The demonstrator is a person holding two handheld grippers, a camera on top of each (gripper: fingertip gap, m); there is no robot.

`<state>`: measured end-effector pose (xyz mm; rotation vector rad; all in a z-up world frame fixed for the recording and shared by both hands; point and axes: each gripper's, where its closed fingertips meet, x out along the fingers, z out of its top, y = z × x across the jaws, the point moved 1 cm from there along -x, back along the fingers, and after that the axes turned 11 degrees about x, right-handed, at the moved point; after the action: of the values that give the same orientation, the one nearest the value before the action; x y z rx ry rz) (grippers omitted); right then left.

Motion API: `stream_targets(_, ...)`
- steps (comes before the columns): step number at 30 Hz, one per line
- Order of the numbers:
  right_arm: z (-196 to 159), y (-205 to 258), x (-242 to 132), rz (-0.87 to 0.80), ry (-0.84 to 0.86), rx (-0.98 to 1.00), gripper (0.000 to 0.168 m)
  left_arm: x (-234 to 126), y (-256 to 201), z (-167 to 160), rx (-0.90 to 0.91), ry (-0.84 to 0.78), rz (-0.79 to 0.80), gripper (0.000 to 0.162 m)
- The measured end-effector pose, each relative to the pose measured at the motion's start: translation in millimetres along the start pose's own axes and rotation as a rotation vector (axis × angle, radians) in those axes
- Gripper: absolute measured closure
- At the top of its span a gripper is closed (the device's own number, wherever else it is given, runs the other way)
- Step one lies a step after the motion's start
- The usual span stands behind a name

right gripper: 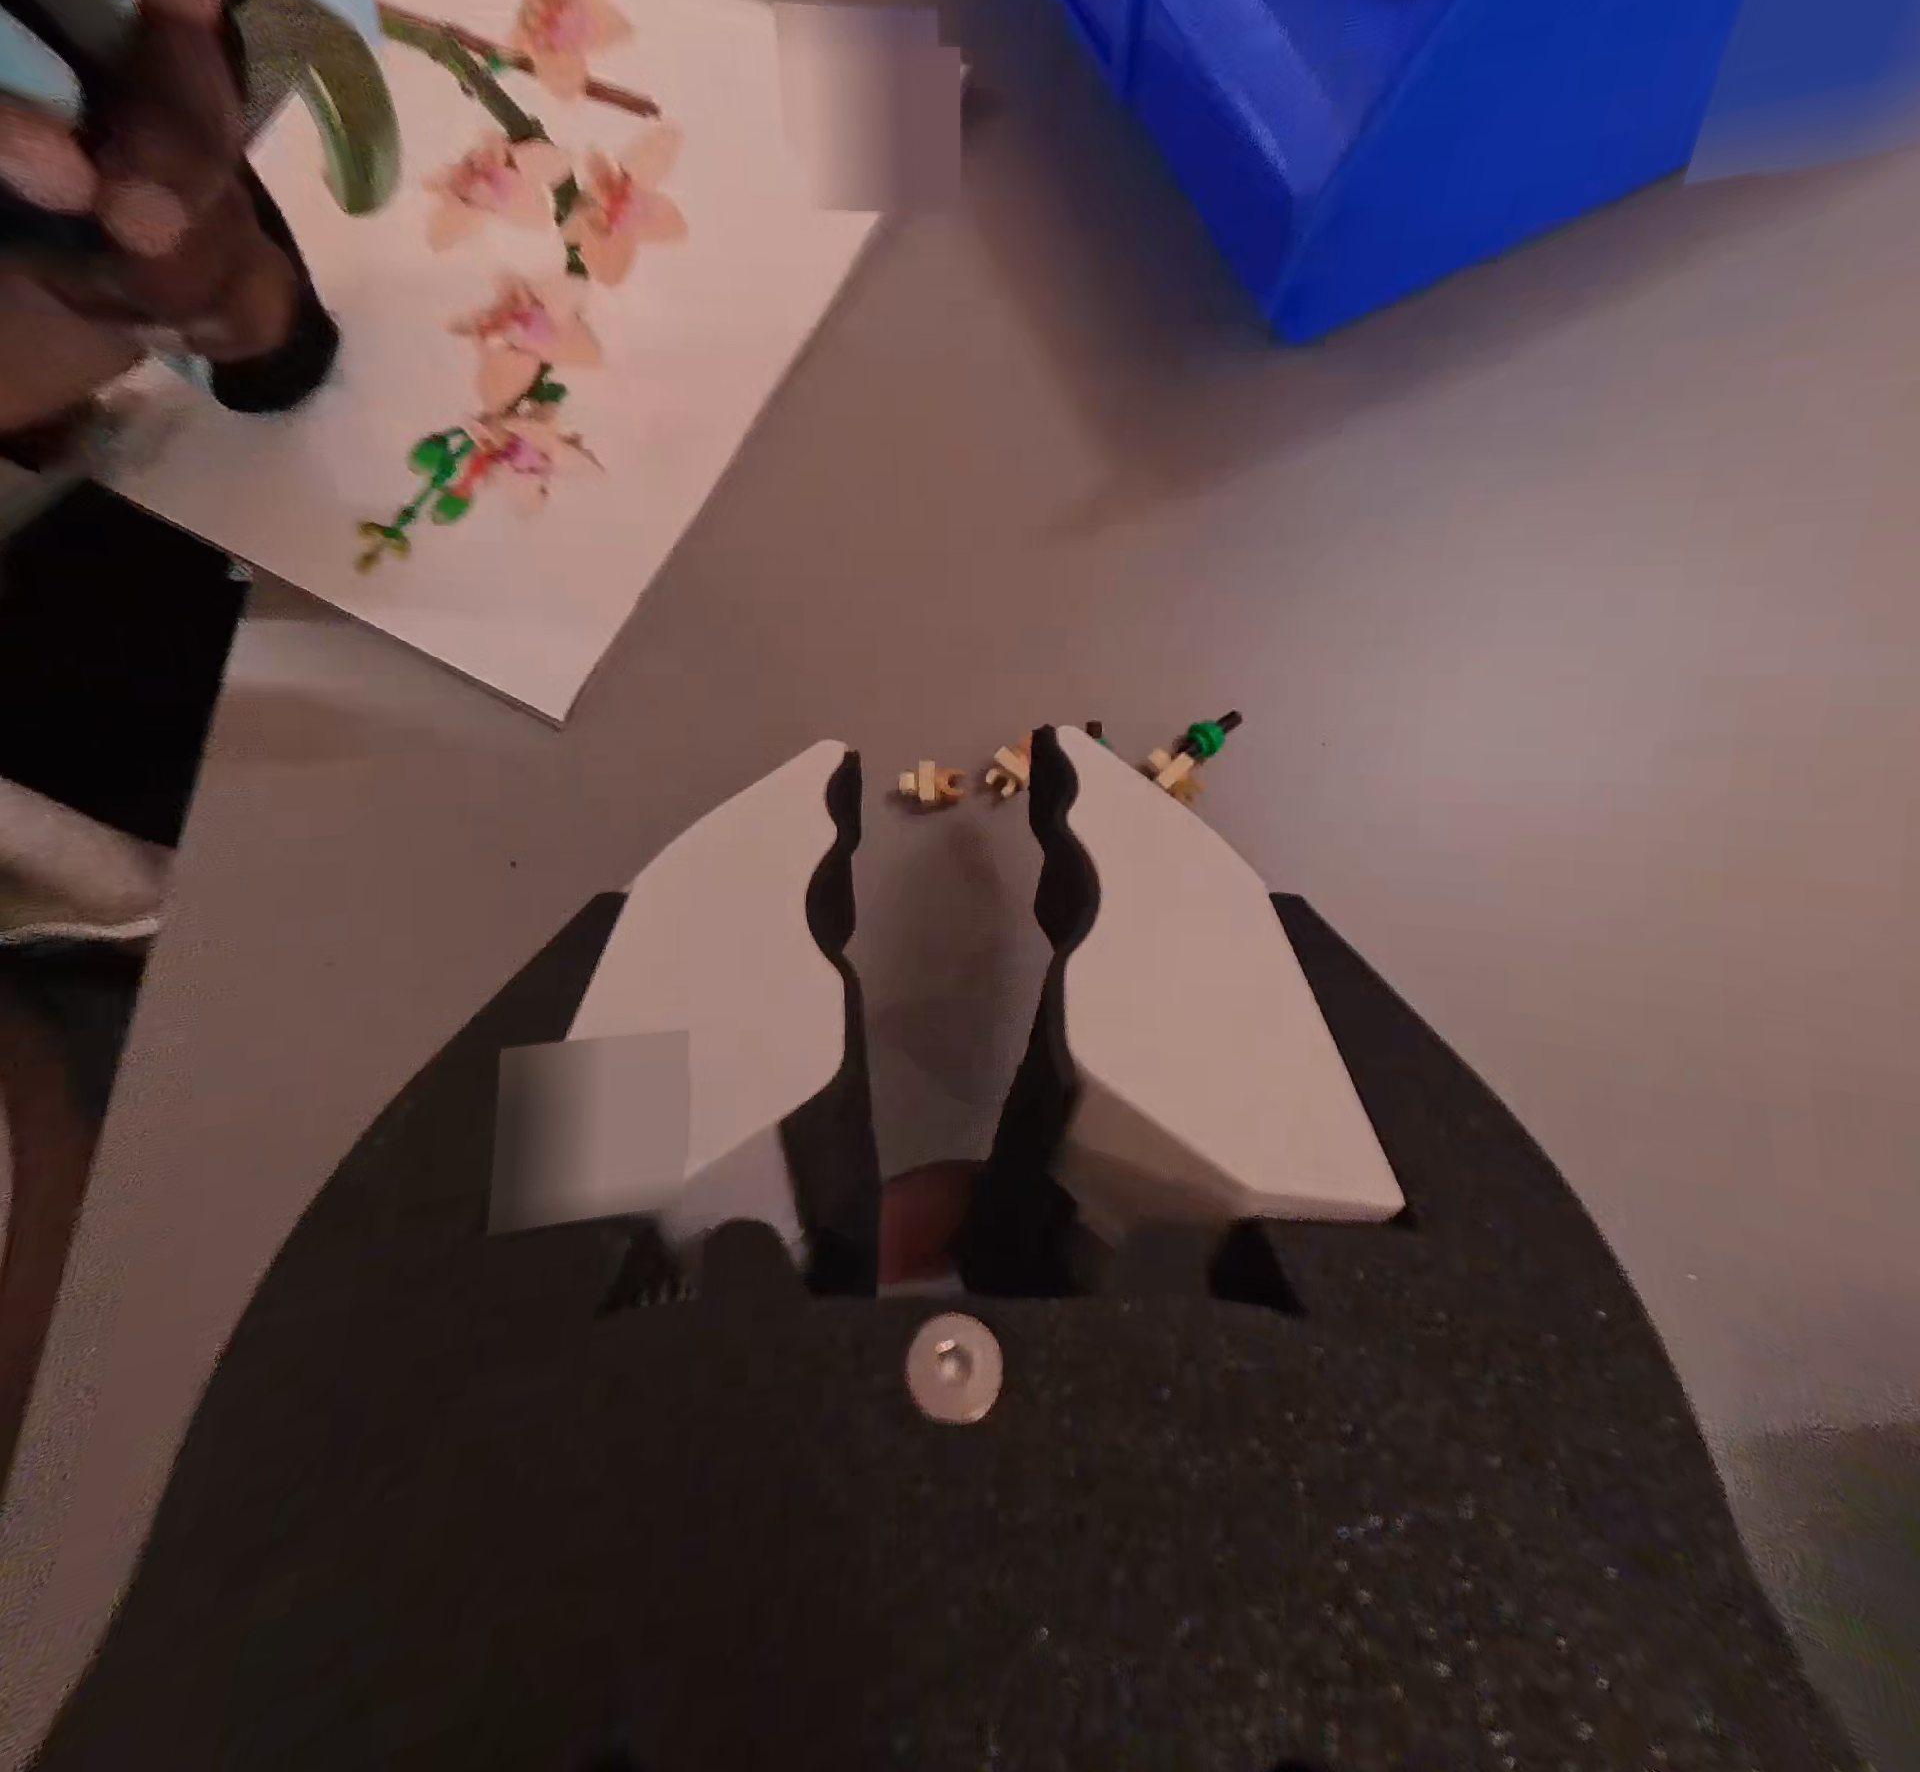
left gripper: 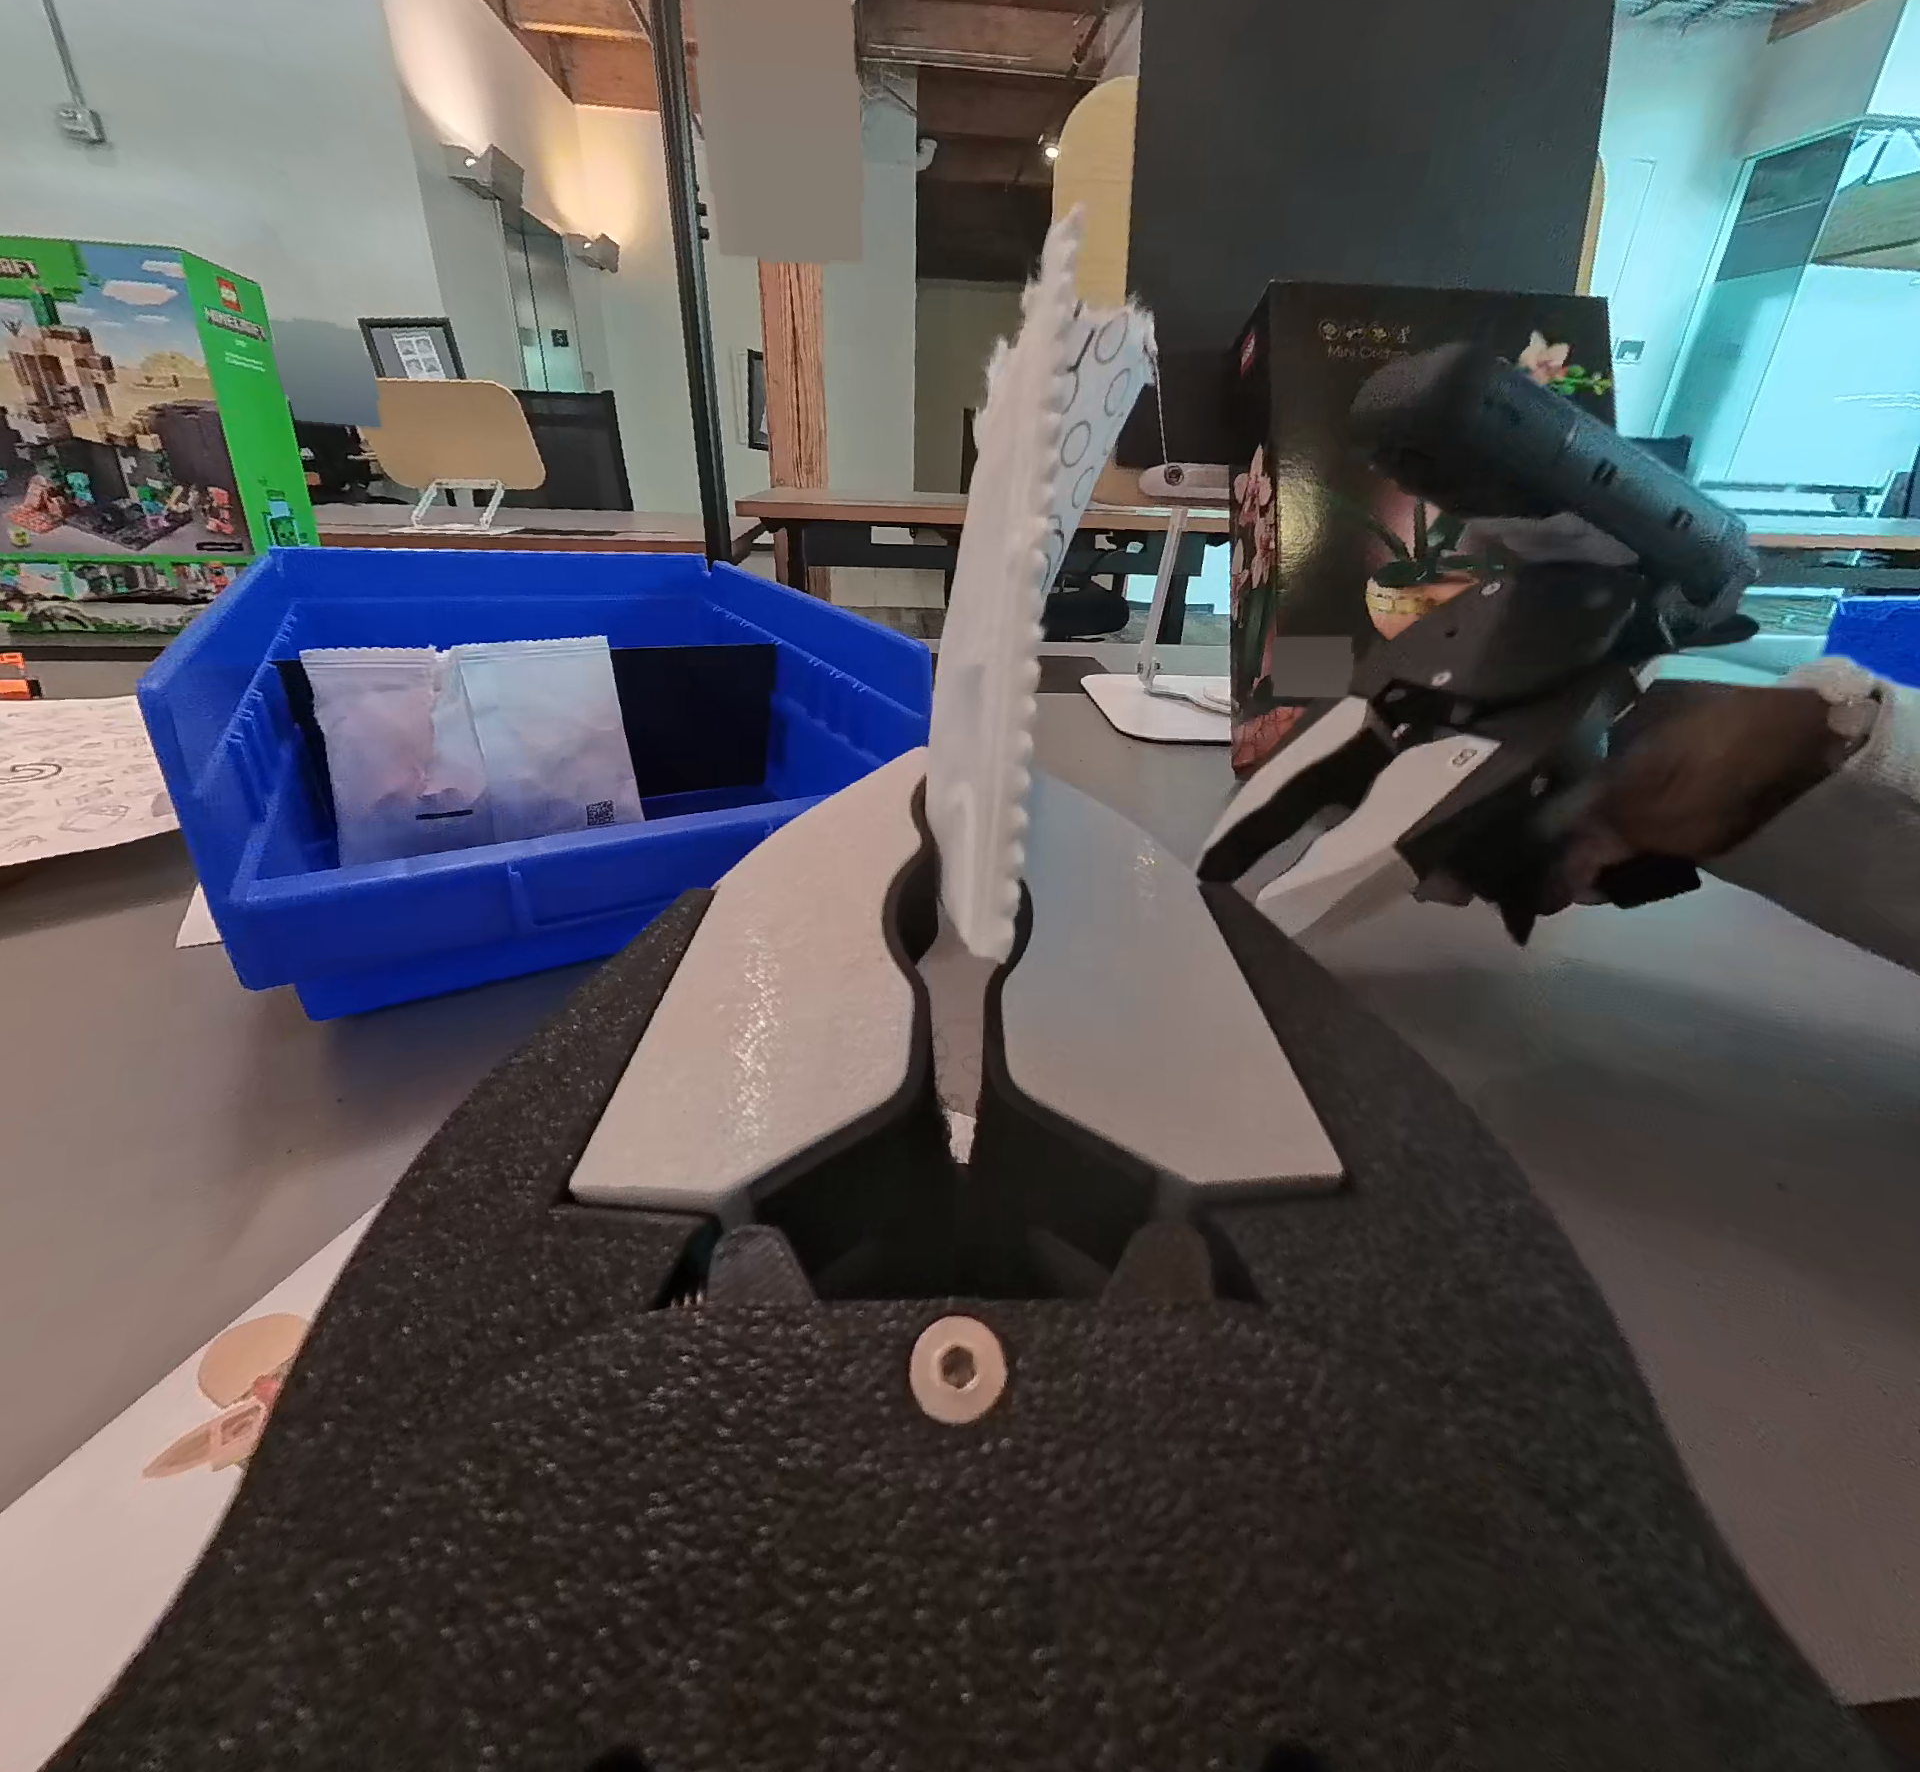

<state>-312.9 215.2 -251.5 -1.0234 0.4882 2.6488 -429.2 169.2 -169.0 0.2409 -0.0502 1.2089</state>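
Left gripper first: its two pale fingers are pressed together on a white paper pouch with a serrated edge. The pouch stands nearly upright out of the grip, its upper end ragged and curling, just right of the blue bin. Inside that bin two more white pouches lean against a dark divider. My right gripper is spread, with nothing between its fingers. It points down at the grey table on the near side of the bin, and I cannot tell whether the tips touch the surface. Just past those tips lie a few small tan pieces and a green-and-black piece, well apart from the bin. One tan piece sits right against the right-hand tip. A white booklet printed with pink flowers lies flat, left of the bin in the right wrist view. From the left wrist view, a black box with an orchid picture stands beyond the bin's right end, behind my right gripper. A green toy box stands beyond the bin's left end.
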Motion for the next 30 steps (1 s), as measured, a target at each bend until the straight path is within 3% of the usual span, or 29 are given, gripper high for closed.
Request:
stream_targets(5,-12.9,-7.1,15.3,-0.011,0.05,0.008,0.128,0.2,-0.3,0.2,0.006,0.003,0.0,0.16)
stream_targets(14,-11.7,-6.8,20.6,0.002,-0.002,-0.002,0.161,0.5,-0.5,-0.5,0.006,0.004,-0.002,0.16)
stream_targets(17,-11.2,-7.7,20.9,-0.004,0.002,-0.001,0.161,0.2,-0.5,0.3,0.003,0.003,-0.002,0.16)
stream_targets(20,-9.0,-7.0,21.3,-0.01,0.005,-0.006,0.145,-0.3,-0.5,0.6,0.002,0.002,-0.002,0.16)
stream_targets(22,-5.8,-5.8,21.7,-0.008,-0.013,-0.014,0.143,-0.2,-0.8,0.5,0.003,0.002,-0.002,0.16)
stream_targets(30,-0.7,-6.5,27.0,0.02,-0.003,-0.032,0.16,-0.9,0.0,0.6,0.003,0.001,-0.001,0.16)
